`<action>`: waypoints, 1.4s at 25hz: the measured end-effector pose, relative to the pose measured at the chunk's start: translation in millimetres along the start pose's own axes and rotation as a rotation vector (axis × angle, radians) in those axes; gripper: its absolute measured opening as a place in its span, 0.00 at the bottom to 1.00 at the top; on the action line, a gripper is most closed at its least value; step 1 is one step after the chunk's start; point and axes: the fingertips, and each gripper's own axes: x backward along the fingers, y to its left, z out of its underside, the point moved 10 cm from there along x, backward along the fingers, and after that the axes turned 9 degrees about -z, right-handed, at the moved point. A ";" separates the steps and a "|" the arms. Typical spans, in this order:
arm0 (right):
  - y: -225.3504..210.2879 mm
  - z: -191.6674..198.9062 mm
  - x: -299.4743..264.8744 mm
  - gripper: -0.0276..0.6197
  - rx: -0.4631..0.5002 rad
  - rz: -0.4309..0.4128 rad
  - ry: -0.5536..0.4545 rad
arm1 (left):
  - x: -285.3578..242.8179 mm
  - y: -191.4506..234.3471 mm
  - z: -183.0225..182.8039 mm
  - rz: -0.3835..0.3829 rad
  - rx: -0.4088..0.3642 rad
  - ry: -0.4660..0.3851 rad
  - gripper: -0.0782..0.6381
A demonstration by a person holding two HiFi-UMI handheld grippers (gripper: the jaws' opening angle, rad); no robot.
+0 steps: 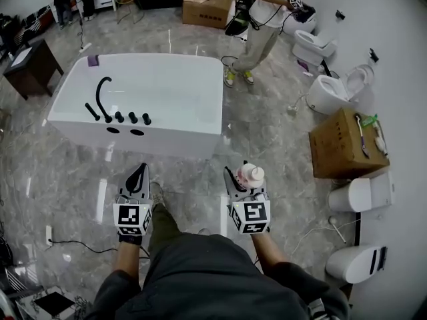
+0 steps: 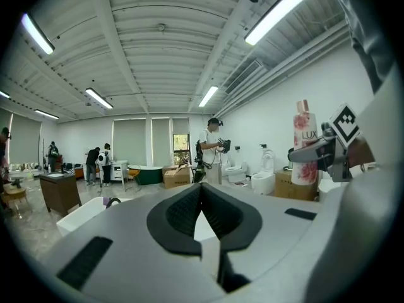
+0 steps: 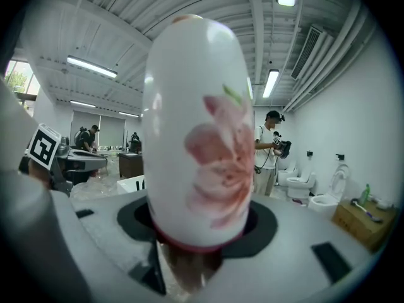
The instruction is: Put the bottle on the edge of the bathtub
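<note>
A white bottle [image 1: 252, 174] with pink flowers and a pink cap stands upright in my right gripper [image 1: 243, 178], which is shut on its lower body. In the right gripper view the bottle [image 3: 196, 131] fills the middle and hides the fingertips. My left gripper [image 1: 139, 171] is level with the right one, to its left, with its dark jaws closed to a point and nothing between them. The white bathtub [image 1: 193, 92] lies on the floor just beyond both grippers, with a black faucet [image 1: 101, 99] and knobs on its near rim. In the left gripper view the bottle [image 2: 305, 144] shows at the right.
A person [image 1: 257, 25] with a device stands past the tub's far right corner. Cardboard boxes [image 1: 343, 142] [image 1: 208, 7] and several toilets [image 1: 333, 89] line the right side. A dark table [image 1: 30, 65] is at the left, and a cable [image 1: 80, 244] lies on the marble floor.
</note>
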 end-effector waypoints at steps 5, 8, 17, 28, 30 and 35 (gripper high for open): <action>-6.1 -7.4 -43.4 0.41 0.006 0.033 0.017 | -56.4 26.6 6.1 0.047 0.004 0.006 0.11; -11.1 -16.1 -78.1 0.41 -0.001 0.061 0.028 | -98.2 50.4 2.0 0.072 0.007 0.006 0.11; -13.9 -48.0 -198.1 0.41 -0.013 0.115 0.059 | -217.3 127.3 -5.0 0.157 0.012 0.030 0.11; -26.9 -79.6 -312.4 0.41 -0.023 0.176 0.066 | -328.3 195.6 -2.8 0.253 0.006 0.066 0.11; -32.8 -83.3 -330.5 0.41 -0.018 0.166 0.062 | -343.1 198.3 -2.4 0.257 0.003 0.071 0.11; -55.2 -77.4 -365.7 0.41 -0.022 0.106 0.054 | -365.1 188.3 5.5 0.222 0.005 0.090 0.11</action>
